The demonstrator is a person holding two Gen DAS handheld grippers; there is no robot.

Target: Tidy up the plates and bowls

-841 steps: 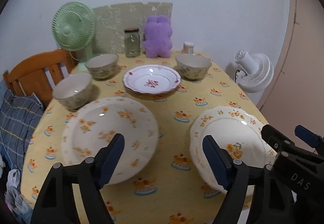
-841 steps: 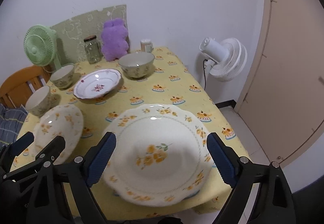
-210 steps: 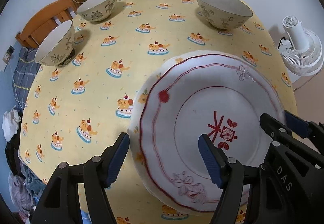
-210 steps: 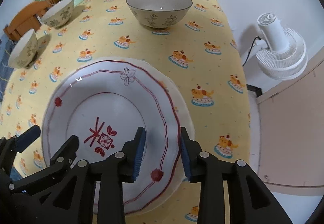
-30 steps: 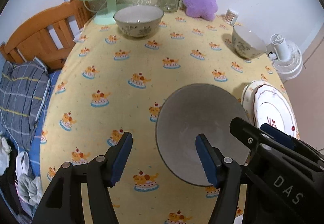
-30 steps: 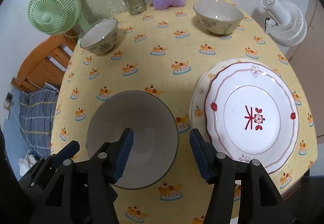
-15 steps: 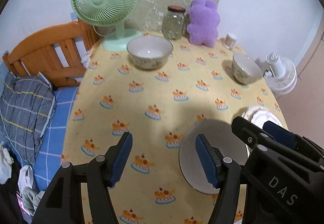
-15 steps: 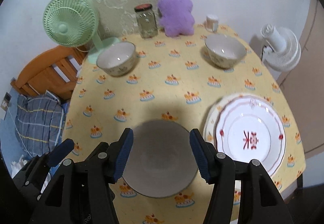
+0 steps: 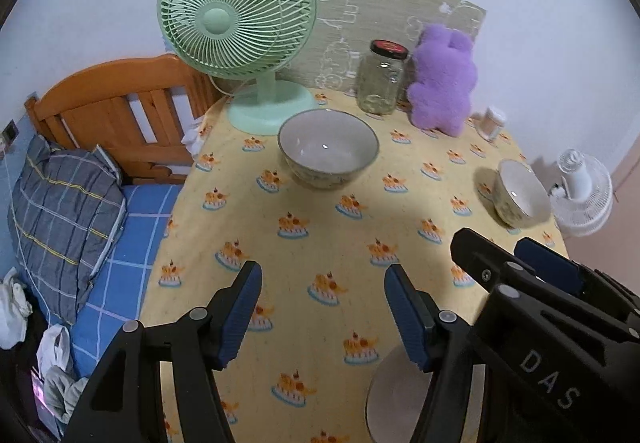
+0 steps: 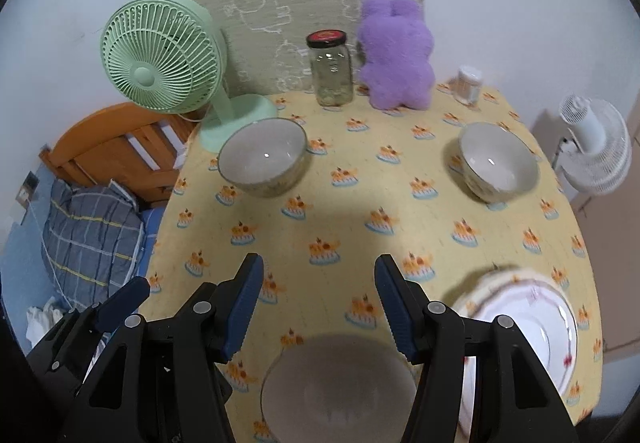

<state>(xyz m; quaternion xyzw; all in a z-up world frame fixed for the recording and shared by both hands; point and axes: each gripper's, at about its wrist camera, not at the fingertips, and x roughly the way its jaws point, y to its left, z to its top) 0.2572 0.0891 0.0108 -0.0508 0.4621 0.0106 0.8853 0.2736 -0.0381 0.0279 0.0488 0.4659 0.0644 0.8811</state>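
A bowl point(image 10: 340, 387) sits on the yellow tablecloth near the front edge, below my right gripper point(image 10: 318, 305); it also shows in the left wrist view point(image 9: 396, 395). A stack of plates point(image 10: 528, 327) with a red-rimmed plate on top lies at the front right. A second bowl point(image 9: 328, 153) point(image 10: 264, 155) stands at the back left and a third bowl point(image 9: 520, 195) point(image 10: 498, 161) at the back right. My left gripper point(image 9: 322, 309) is open and empty above the cloth. My right gripper is open and empty too.
A green fan point(image 9: 236, 23), a glass jar point(image 9: 382, 83), a purple plush toy point(image 9: 442, 79) and a small toothpick holder point(image 9: 492, 121) stand along the back edge. A wooden bed frame point(image 9: 120, 123) and a pillow point(image 9: 60, 219) are to the left. A white fan point(image 10: 596, 147) stands to the right.
Both grippers have risen and pulled back from the front bowl, which now lies low in both views. The view has tilted up toward the back bowls.
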